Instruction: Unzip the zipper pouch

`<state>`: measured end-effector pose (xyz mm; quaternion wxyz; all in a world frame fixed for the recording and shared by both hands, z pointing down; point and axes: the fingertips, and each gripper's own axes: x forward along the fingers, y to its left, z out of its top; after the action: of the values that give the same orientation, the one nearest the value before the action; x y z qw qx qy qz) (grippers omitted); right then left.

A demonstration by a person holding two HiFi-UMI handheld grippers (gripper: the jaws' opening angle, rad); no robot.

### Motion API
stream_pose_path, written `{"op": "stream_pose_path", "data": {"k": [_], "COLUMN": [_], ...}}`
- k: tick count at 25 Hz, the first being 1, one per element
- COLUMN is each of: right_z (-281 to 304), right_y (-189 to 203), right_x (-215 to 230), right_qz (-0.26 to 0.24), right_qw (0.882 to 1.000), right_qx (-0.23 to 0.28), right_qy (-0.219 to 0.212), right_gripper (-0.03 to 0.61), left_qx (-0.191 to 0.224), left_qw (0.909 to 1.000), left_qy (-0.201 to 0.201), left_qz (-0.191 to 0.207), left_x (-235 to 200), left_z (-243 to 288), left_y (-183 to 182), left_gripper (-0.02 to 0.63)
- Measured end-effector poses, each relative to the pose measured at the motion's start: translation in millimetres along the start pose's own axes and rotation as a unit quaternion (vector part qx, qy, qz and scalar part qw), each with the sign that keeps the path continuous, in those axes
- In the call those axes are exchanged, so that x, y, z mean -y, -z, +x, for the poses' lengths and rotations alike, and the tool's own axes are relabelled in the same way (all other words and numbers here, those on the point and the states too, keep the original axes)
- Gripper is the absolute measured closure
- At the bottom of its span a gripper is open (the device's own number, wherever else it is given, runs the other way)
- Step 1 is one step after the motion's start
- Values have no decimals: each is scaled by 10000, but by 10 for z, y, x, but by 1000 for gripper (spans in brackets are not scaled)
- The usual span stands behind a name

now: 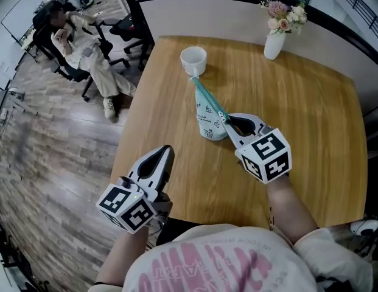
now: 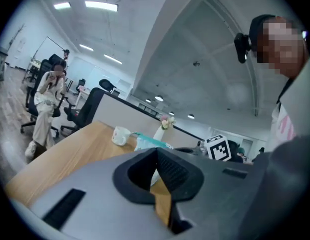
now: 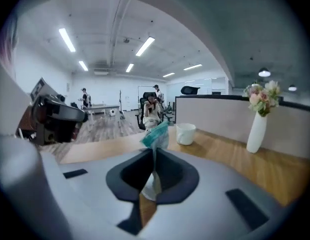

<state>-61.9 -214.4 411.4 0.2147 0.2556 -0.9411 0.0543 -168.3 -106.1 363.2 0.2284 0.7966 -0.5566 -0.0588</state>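
Pinches the white fabric zipper pouch (image 1: pixel 207 119) in the right gripper (image 1: pixel 226 122), with the jaws drawn almost together on a thin fold of the cloth, as seen plainly in the right gripper view. Finds the pouch near the middle of the light wooden worktop (image 1: pixel 310 132), long and narrow, with a teal zip strip (image 1: pixel 208 99) along one edge. Runs from the gripper toward the white ceramic mug (image 1: pixel 193 60), far tip just beside the mug's base. Cannot tell whether resting on the wood or raised off it. Carries small dark printed marks on the white cloth, too small to read.

Holds the left gripper (image 1: pixel 167 152) fully closed with nothing between the jaws, over the worktop's near left corner, well apart from the pouch. Bears black-and-white square markers on each gripper's cube — patterns only, no words.

At the far right of the worktop: a slim white vase (image 1: pixel 274 43) with pink and cream flowers (image 1: pixel 286 12). Across the white shirt (image 1: pixel 225 260) at the bottom of the head view: pink lettering, cut off and not legible. Off to the left, on the wood-plank floor (image 1: pixel 49 157) — a person (image 1: pixel 85 47) seated in a black office chair (image 1: pixel 61 69).
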Motion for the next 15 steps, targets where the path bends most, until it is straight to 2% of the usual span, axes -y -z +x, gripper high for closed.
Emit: {"op": "stream_pose_path", "data": {"k": [3,7,11,15], "right_z": [-121,-367,-709,-1005], "right_y": [-177,-448,-746,-935], "right_x": [-156,-275,-445,-587], "right_qz": [353,163,-89,-471], "right_qw": [9981,9957,9882,9803], "right_qx": [279,618,1125,1438], "right_qy": [-409,-674,-1033,-1272], "right_gripper": [571,572,572,572], "left_qx": [131,86,-88,43], "left_qw": [9981,9863,9661,9377], "left_qy": [428,1191,1738,1995], "left_qz": [420,1141,1909,2845], "left_x": [223,720,1227,1658], "left_z": [179,430,503,498], "left_y": [-265,-523,-634,-783], "left_gripper": [611,561,516,483]}}
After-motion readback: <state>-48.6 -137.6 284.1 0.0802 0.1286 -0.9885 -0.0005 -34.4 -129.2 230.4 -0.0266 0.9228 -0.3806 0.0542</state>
